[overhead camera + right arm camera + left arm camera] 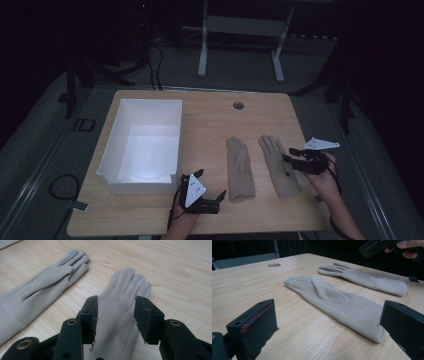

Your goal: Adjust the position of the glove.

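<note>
Nearest to the camera sits the left tool (209,186), low on the near edge of the worktop (210,112), its jaws standing wide with nothing between them, aimed at the cuff of the left glove (239,169). Both beige gloves lie flat on the right half, fingers pointing far, a little apart from each other. The right tool (288,156) hangs just above the right glove (280,166); its jaws are half open and free, and the pads do not press the cloth. I judge the step is to take a glove and carry it to the white box (142,145) on the left. To do it well, come down on the cuff and pinch one fold only. The left glove lies between the right glove and the box, so lift high when crossing. A round hole (238,105) at the far edge is out of the way.
</note>
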Demonstrator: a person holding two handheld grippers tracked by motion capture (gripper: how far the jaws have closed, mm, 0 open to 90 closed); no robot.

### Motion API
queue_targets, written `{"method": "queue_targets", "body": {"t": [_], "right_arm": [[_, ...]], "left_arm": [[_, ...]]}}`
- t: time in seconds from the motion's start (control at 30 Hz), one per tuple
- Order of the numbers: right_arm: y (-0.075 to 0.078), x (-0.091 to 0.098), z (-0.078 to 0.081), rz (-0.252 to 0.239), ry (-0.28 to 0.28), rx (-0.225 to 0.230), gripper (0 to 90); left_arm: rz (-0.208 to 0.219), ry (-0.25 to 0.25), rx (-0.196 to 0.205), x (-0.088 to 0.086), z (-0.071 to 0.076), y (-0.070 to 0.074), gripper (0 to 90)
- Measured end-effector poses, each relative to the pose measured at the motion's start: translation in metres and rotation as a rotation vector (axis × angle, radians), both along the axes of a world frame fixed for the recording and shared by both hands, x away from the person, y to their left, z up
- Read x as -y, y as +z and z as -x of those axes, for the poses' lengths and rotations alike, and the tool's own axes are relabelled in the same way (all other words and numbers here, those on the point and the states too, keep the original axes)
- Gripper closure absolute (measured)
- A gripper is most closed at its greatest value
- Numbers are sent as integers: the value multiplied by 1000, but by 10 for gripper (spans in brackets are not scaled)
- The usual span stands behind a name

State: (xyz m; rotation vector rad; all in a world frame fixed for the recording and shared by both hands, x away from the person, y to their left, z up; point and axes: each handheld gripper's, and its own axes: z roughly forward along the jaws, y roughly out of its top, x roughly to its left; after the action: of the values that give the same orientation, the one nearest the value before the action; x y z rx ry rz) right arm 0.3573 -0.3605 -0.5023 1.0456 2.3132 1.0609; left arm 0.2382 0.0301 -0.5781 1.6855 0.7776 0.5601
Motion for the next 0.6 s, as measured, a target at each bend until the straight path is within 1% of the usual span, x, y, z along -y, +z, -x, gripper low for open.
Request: {"method": "queue_targets", "body": {"t": [0.03,0.1,0.13,0.17,0.23,0.33,0.37,0.43,0.5,0.53,0.57,0.6], "right_arm": [[0,0,0,0,0,0,542],[2,0,-1,5,26,16,541],[2,0,-1,-4,39,11,541],[1,0,-2,0,48,17,541],[0,-1,-4,1,53,16,528],[-8,-4,-7,-10,58,15,532],[-8,-4,-7,-10,58,15,532],[-14,-6,-8,-10,64,3,542],[-21,-8,-10,11,52,5,554],[-24,-8,-10,13,47,18,554],[-28,-7,-12,13,24,13,568],[-28,-7,-12,13,24,13,568]], "left_arm": [[0,0,0,0,0,0,11],[0,0,0,0,0,0,11],[0,0,0,0,0,0,11],[0,0,0,0,0,0,11],[-1,0,1,0,0,0,11],[-1,0,1,0,0,0,11],[-2,0,1,0,0,0,11],[-2,-1,2,0,0,0,11],[-1,-3,2,0,0,0,11],[2,-6,2,0,0,0,11],[6,-8,2,0,0,0,11],[5,-6,3,0,0,0,11]]}}
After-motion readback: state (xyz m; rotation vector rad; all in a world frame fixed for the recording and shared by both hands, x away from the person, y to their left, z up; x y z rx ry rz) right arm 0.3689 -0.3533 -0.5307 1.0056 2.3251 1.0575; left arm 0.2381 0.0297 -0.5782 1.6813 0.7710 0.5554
